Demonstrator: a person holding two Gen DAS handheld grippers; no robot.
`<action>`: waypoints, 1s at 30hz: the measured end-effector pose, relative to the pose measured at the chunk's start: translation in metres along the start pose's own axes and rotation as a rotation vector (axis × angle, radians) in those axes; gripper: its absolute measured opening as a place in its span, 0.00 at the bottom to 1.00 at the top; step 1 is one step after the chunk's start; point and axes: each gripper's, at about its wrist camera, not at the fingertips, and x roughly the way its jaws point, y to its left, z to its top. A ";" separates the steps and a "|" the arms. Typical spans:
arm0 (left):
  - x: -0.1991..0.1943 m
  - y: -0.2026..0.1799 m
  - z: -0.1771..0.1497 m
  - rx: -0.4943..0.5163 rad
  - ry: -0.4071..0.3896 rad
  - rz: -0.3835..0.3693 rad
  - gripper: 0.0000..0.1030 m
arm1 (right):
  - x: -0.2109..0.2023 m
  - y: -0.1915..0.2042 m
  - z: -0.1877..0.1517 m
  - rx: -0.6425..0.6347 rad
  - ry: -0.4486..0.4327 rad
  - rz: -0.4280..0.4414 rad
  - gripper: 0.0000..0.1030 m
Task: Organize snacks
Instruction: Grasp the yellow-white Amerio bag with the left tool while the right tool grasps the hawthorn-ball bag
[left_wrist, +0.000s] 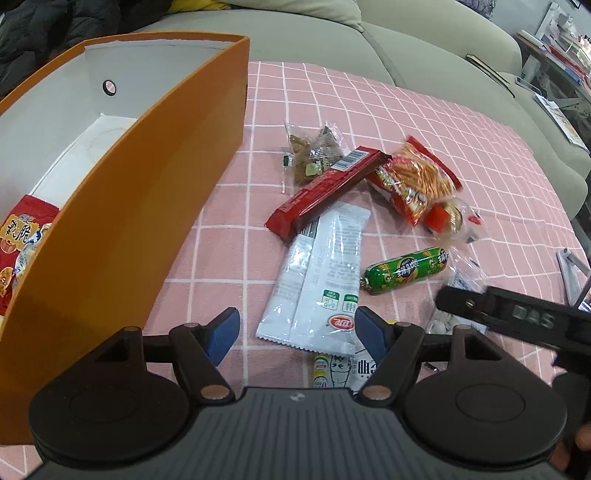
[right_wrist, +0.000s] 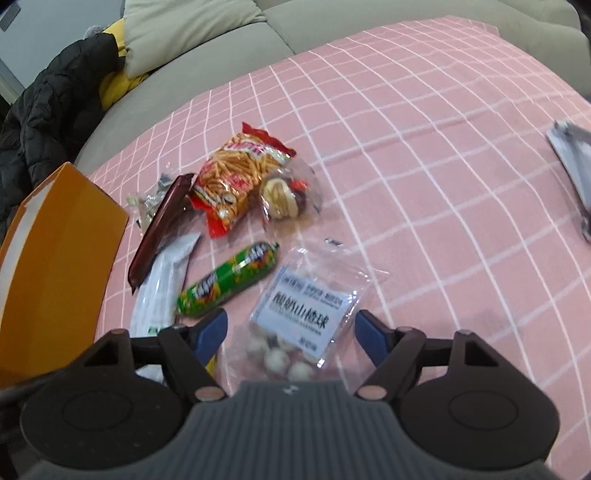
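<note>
Snacks (left_wrist: 325, 206) loose on pink checked cloth (left_wrist: 443, 122) beside orange box (left_wrist: 147, 184)

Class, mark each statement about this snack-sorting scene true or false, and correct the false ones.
1. The orange box already holds a red snack packet. True.
2. The green sausage lies inside the box. False: it lies on the pink checked cloth.
3. The right gripper is clamped on the sausage. False: its jaws are open over a clear bag of white balls.
4. The left gripper is open. True.
</note>
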 end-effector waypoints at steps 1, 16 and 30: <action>0.000 0.000 0.000 0.004 0.002 -0.001 0.81 | 0.003 0.004 0.001 -0.022 -0.002 -0.011 0.71; -0.002 -0.015 -0.015 0.074 0.059 -0.024 0.81 | 0.011 0.027 -0.016 -0.333 -0.031 -0.112 0.63; 0.006 -0.042 -0.036 0.110 0.048 -0.057 0.86 | -0.026 -0.012 -0.044 -0.561 0.037 -0.012 0.58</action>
